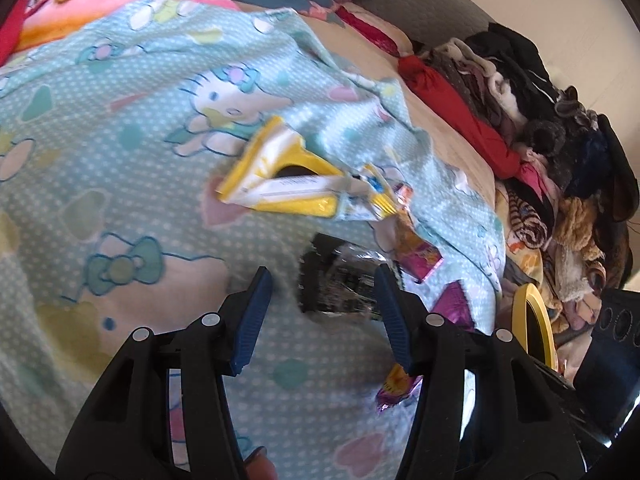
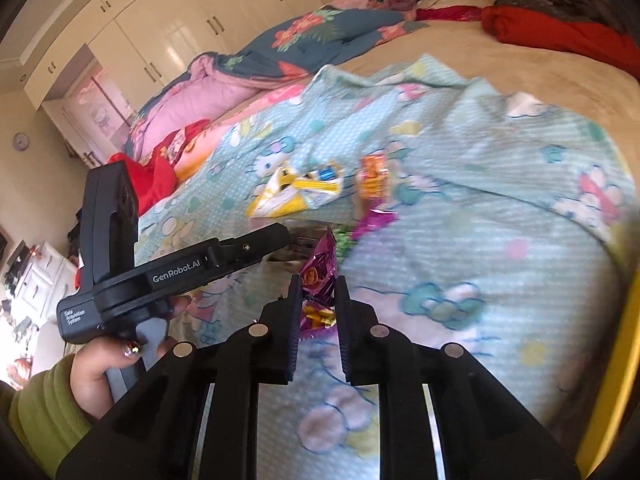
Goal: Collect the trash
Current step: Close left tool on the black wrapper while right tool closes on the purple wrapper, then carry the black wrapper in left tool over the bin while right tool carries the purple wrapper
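Trash lies on a light blue cartoon blanket (image 1: 120, 128) on a bed. My left gripper (image 1: 324, 276) is open just above a clear crumpled wrapper with dark print (image 1: 340, 288). A yellow and white packet (image 1: 280, 176) lies beyond it, with pink wrappers (image 1: 420, 260) to its right. My right gripper (image 2: 318, 284) is shut on a purple snack wrapper (image 2: 318, 276), held above the blanket. The right wrist view also shows the yellow packet (image 2: 292, 192), an orange wrapper (image 2: 372, 178), a magenta wrapper (image 2: 376, 218) and the left gripper's black body (image 2: 180, 272).
A pile of folded clothes (image 1: 540, 120) runs along the bed's right side. A yellow-rimmed bin (image 1: 532, 328) stands at the right by the bed edge. Pink and blue quilts (image 2: 248, 68) lie at the far end, with white wardrobes (image 2: 160, 32) behind.
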Demonstrator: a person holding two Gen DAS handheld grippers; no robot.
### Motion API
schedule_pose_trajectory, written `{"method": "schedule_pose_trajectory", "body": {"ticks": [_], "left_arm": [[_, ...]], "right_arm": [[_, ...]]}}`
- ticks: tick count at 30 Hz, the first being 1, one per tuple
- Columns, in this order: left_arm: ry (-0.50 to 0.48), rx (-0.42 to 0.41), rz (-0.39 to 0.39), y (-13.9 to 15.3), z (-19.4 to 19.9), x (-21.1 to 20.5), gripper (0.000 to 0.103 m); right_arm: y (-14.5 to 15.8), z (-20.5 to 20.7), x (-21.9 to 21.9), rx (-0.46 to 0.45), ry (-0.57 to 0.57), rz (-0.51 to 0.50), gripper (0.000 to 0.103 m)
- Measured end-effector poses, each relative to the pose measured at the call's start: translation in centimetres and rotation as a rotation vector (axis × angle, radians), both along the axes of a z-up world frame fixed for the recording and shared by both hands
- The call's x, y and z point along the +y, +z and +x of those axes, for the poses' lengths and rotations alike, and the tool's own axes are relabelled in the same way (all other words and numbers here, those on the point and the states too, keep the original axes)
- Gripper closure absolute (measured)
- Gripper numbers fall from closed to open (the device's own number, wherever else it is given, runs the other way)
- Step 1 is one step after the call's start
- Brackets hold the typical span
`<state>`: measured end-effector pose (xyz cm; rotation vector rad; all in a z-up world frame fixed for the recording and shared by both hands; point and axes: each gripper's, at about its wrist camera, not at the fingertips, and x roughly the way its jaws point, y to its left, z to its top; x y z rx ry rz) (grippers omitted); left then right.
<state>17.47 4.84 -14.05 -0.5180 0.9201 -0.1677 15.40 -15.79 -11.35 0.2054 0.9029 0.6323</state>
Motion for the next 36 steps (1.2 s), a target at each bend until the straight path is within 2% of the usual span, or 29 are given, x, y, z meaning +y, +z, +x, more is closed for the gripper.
{"method": "schedule_pose_trajectory", "body": {"ticks": [6, 7, 8, 11, 17, 25, 36], "left_arm": [[-0.012, 0.021, 0.01, -0.4, 0.8, -1.5, 0.058], [-0.013, 0.02, 0.019, -0.2, 0.8, -1.8, 0.062], [-0.016, 0.02, 0.021, -0.2, 0.7, -1.9, 0.073], [-0.033, 0.018, 0.019, 0.3, 0.6, -2.7, 0.088], [-0.066, -0.03, 0.033, 2.2, -0.3, -4.0, 0.093], [-0.105, -0.102, 0.029, 5.4, -1.5, -5.6, 0.094], [-0.176, -0.158, 0.036, 7.8, -2.4, -8.9, 0.097]], "right_arm": [[0.8, -0.5, -3.3, -0.016, -0.07, 0.005, 0.087], [1.0, -0.6, -3.7, -0.02, -0.079, 0.006, 0.087], [1.2, -0.7, -4.2, -0.026, -0.089, 0.008, 0.087], [1.8, -1.0, -5.4, -0.041, -0.119, 0.016, 0.087], [3.0, -1.5, -7.2, -0.079, -0.159, 0.026, 0.087], [4.1, -2.1, -9.8, -0.11, -0.217, 0.046, 0.087], [5.0, -3.3, -13.3, -0.136, -0.288, 0.066, 0.087]]}}
